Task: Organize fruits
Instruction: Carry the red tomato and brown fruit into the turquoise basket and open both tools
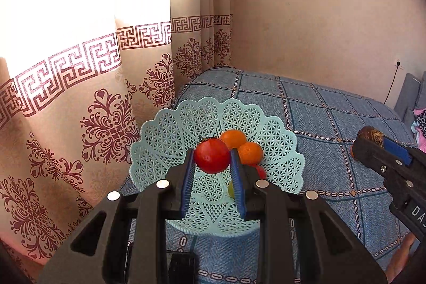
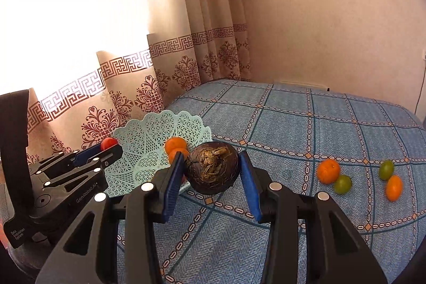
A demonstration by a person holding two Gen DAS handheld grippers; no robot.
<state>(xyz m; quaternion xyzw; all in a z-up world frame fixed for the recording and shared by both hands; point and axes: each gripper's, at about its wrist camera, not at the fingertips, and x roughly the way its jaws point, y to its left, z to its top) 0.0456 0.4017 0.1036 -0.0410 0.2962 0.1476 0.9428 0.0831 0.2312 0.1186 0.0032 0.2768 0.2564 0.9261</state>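
Note:
My left gripper (image 1: 212,153) is shut on a red tomato (image 1: 211,160) and holds it over a pale teal lattice basket (image 1: 186,111). Two oranges (image 1: 233,139) lie in the basket, and a red and a greenish fruit are partly hidden behind my finger. My right gripper (image 2: 211,155) is shut on a dark brown round fruit (image 2: 211,172), just right of the basket (image 2: 149,129) and above the bedspread. The right wrist view shows the left gripper (image 2: 114,148) with the tomato (image 2: 109,142) at the basket's left rim. From the left wrist view, the right gripper (image 1: 366,143) carries the dark fruit (image 1: 370,134).
A blue checked bedspread (image 2: 293,124) carries everything. To the right on it lie loose fruits: an orange (image 2: 328,171), a green one (image 2: 342,184), another green one (image 2: 386,169) and an orange (image 2: 393,187). Patterned curtains (image 1: 106,124) hang close behind the basket; a wall stands behind the bed.

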